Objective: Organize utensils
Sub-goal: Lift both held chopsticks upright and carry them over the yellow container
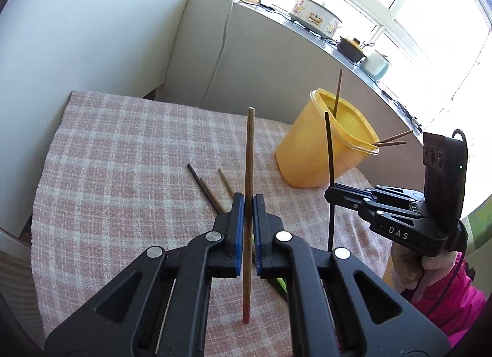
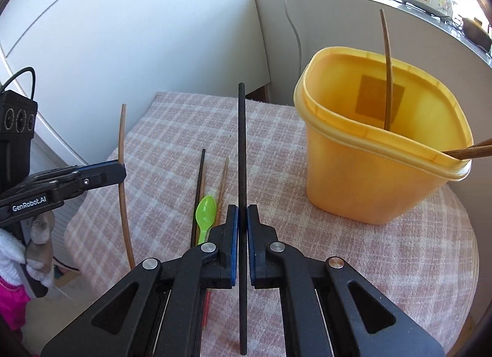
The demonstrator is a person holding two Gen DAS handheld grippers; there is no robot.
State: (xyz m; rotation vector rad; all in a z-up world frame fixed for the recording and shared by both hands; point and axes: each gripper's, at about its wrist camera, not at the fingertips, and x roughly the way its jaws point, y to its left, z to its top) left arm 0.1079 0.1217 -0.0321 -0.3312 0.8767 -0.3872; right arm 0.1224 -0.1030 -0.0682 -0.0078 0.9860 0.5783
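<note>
- Left wrist view: left hand-held gripper (image 1: 248, 203) clamps a round brown wooden chopstick (image 1: 248, 154) upright above the woven plaid cloth (image 1: 123, 147).
- Right hand-held gripper (image 2: 242, 214) pinches a slim black chopstick (image 2: 242, 141), tilted downward (yellow plastic tub (image 2: 369, 184) nearby).

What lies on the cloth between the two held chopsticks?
In the right wrist view, a green spoon and two loose chopsticks lie there.
</note>
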